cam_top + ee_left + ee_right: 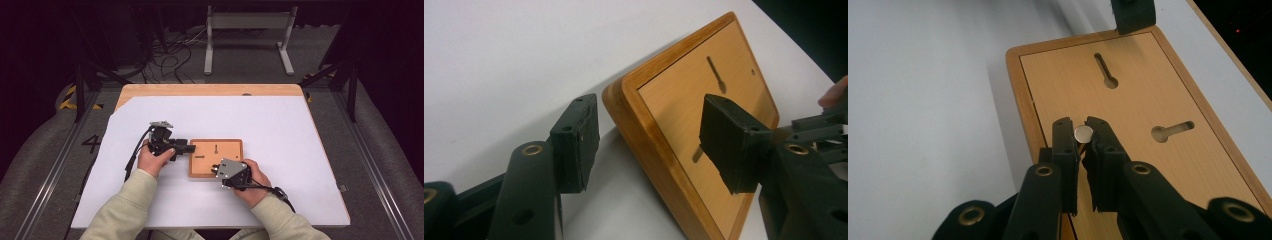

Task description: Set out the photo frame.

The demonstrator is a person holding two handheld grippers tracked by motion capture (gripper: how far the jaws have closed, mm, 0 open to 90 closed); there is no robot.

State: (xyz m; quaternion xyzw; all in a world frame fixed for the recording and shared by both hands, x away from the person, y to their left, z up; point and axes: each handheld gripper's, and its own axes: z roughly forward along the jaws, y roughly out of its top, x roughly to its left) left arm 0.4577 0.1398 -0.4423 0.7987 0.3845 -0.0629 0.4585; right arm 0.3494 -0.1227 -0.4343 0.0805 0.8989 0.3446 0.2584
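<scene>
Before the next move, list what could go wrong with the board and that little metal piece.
1. The right gripper pinches the small silver disc only at its jaw tips; a slight twist could let it slip out onto the wooden board.
2. The left gripper straddles the board's rim with jaws open, not pressing it, so the board may slide on the white sheet if pushed.

One camera looks down from above the table (300, 150); two ride the grippers, close on the shared wooden board (227, 150).
</scene>
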